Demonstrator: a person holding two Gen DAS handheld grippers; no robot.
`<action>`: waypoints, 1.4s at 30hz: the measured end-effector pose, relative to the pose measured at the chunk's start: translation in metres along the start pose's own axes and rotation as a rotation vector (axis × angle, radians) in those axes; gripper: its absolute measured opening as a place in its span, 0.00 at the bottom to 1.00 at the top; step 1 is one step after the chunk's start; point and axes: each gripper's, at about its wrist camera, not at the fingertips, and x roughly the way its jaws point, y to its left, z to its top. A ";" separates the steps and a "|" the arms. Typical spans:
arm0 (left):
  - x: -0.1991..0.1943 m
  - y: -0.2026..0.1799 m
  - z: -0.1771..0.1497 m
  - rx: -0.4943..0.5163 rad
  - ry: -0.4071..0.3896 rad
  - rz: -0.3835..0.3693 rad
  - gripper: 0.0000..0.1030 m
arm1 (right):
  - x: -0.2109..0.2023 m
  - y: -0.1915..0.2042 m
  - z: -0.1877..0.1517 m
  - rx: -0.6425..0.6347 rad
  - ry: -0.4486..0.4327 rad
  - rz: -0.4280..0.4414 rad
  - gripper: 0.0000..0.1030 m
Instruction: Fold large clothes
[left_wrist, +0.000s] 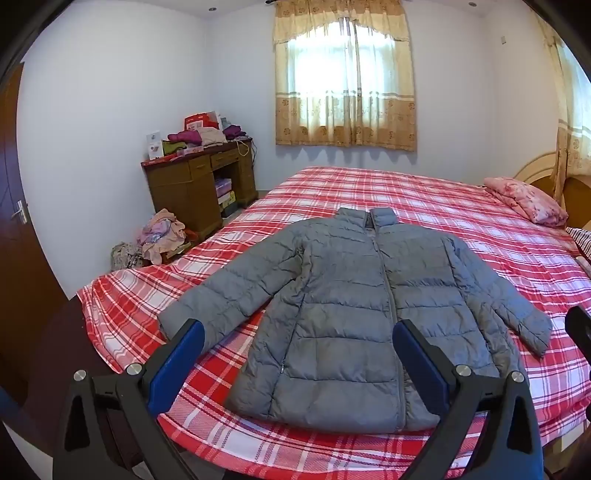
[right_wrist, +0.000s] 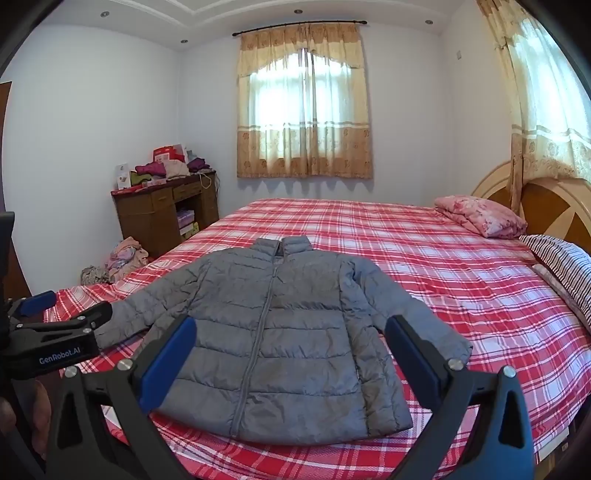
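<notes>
A: What is the biggest thing in the room?

B: The bed (left_wrist: 424, 206), with a red and white checked sheet. It fills most of both views. Behind it is a window with a yellow curtain (right_wrist: 303, 107).

A: And where is the jacket?

B: The grey jacket (left_wrist: 362, 306) lies flat on the bed, near the front edge. It is zipped, the collar points to the window, and both sleeves are spread out to the sides.

A: What else is there?

B: A brown desk (left_wrist: 199, 184) stands in the far left corner with clothes piled on top. A pink pillow (right_wrist: 480, 216) lies near the headboard.

A: How are the grippers?

B: The left gripper (left_wrist: 298, 345) is wide open and hovers before the jacket, holding nothing. The right gripper (right_wrist: 290, 341) is wide open too, also empty, not touching the jacket.
</notes>
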 end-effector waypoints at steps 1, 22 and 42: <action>0.000 0.000 0.000 0.003 -0.004 0.002 0.99 | 0.000 0.000 0.000 0.001 -0.001 0.001 1.00; 0.006 0.002 -0.002 0.010 0.015 0.009 0.99 | 0.005 0.001 -0.003 0.012 0.007 0.006 1.00; 0.008 0.000 -0.003 0.011 0.012 0.011 0.99 | 0.008 -0.003 -0.007 0.026 0.009 0.005 1.00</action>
